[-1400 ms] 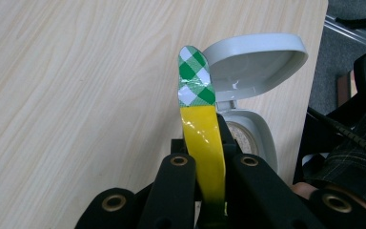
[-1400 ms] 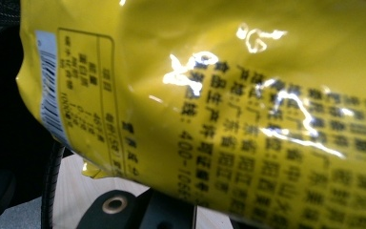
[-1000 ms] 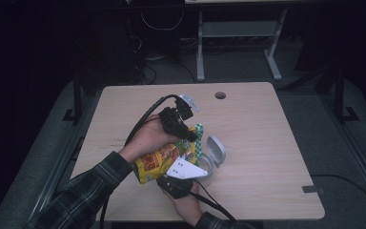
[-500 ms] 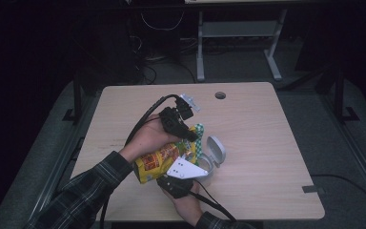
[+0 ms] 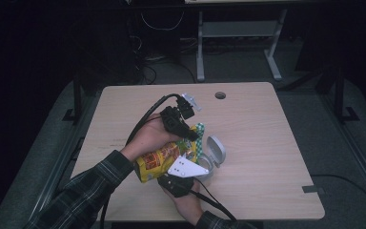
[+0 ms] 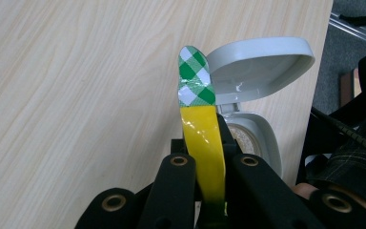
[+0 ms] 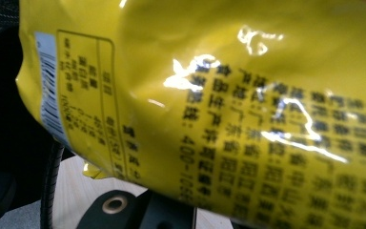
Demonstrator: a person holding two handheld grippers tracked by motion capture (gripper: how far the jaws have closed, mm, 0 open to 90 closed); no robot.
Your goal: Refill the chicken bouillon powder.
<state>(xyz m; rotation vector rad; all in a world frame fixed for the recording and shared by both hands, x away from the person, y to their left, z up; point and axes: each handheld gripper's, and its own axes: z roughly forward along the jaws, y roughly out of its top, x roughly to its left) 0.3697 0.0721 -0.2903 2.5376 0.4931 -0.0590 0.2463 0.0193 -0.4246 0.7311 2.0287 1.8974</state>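
Dark room around a light wood bench [image 5: 267, 143], with desk legs and cables on the floor at the far side. Left gripper [image 5: 190, 136] sat over the middle of the bench, jaws closed on the top strip of a yellow bag [image 5: 159, 160]. In the left gripper view the strip [image 6: 202, 119] stood up between the two black jaws, yellow lower down, green-and-white check at the tip, pinched tight. Bag body hung near-left of that gripper, above the bench, under the person's left hand [image 5: 147, 136]. Right gripper [image 5: 188, 167] was at the near edge, grey plate on top, held from below by the right hand [image 5: 186, 202]. Its view was up against the back of the bag [image 7: 219, 95], with printed text and a barcode, blurred. Right jaws were closed; cannot tell from the pictures whether they pinched the bag. A grey container [image 5: 212, 157] stood on the bench just right of the bag, lid [image 6: 259, 67] flipped open and upright, something tan and round inside [image 6: 243, 138]. Plaid sleeve [image 5: 86, 191] came in from near left.
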